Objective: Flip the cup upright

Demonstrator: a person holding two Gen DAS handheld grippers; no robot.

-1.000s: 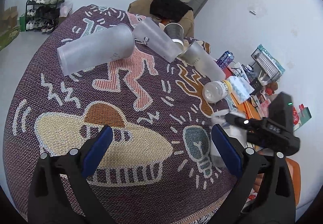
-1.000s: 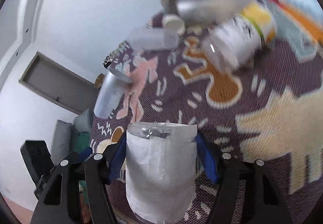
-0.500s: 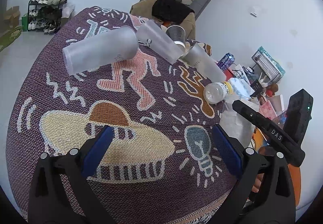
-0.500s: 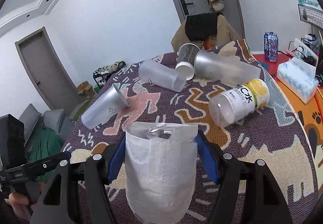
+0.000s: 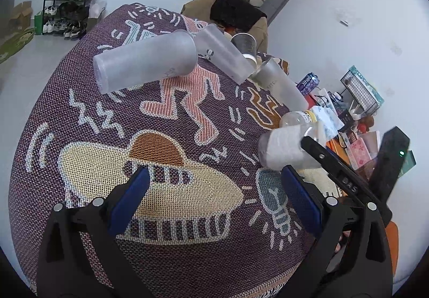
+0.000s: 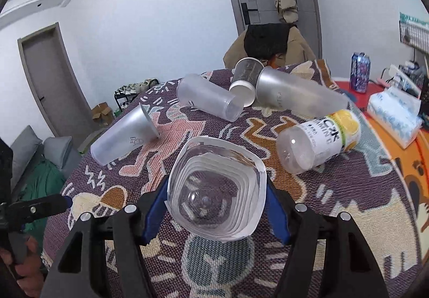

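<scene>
Between the right claw [image 6: 217,206] pads sits a seemingly empty cup [image 6: 215,192]; left claw [image 5: 213,201] wide.

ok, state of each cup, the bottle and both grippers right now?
paper-wrapped cup: clamped in right gripper, tilted, mouth toward camera
large frosted cup: on its side
second frosted cup: on its side
third frosted cup: on its side
paper cup: tipped over
bottle: lying down
left gripper: open, empty

Patterned tablecloth [image 6: 348,190] bears 4 tipped cups [image 6: 206,99], 1 bottle [image 6: 319,141].
</scene>
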